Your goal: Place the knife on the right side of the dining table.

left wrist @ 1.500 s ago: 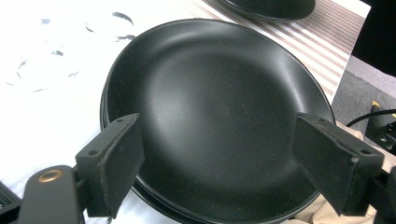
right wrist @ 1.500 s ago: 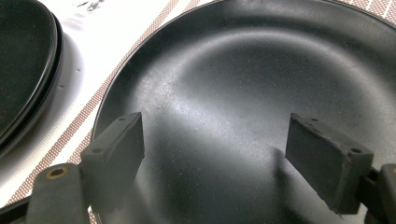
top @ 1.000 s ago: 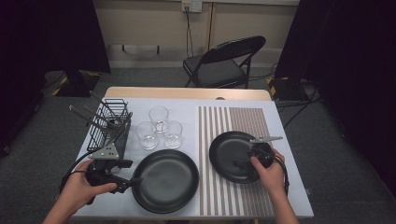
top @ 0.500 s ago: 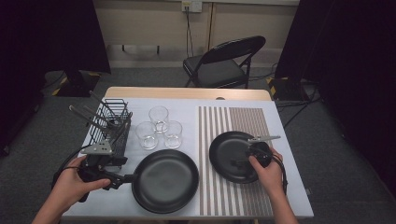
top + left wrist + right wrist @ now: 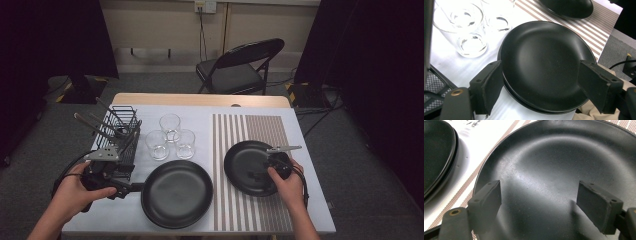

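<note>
Left tool (image 5: 131, 187): jaws spread wide, empty, poised at the rim of the large black round plates (image 5: 176, 200), a stack of two near the front of the white bench (image 5: 125, 220). Right tool (image 5: 274, 164): jaws apart, empty, above the smaller black round plate (image 5: 248, 167) on the striped brown-and-white mat (image 5: 250, 130). Judgement: nothing gripped; lifting remains. Three clear glass tumblers (image 5: 170, 136) and a black wire rack (image 5: 118, 134) stand just beyond the stack, crowding the left approach.
</note>
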Demonstrator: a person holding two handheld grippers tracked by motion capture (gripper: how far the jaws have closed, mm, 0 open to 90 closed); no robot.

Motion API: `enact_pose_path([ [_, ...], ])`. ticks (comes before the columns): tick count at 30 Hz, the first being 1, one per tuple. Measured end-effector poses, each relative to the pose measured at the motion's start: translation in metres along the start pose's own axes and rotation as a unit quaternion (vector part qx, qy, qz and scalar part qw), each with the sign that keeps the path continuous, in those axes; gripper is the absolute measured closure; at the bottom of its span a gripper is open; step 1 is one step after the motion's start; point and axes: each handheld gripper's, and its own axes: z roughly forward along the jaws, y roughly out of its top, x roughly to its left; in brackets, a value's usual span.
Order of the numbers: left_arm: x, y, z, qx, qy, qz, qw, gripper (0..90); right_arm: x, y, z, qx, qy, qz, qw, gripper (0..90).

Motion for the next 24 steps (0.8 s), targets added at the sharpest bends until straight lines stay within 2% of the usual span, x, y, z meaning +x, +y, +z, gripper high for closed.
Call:
enact_pose_path([
  [12,0.004,0.01,-0.012,0.004,0.011,0.008,0.9999,22.5,0.002,0.001,-0.001,-0.001,-0.001,-0.004,1.0,19.4],
  [15,0.005,0.013,-0.016,0.008,0.02,0.006,0.9997,23.6,0.002,0.001,-0.001,0.0,0.0,-0.005,1.0,19.4],
  [24,0.01,0.016,-0.024,0.009,0.027,0.004,0.9996,24.7,0.002,0.001,-0.003,-0.003,-0.001,-0.004,1.0,19.4],
])
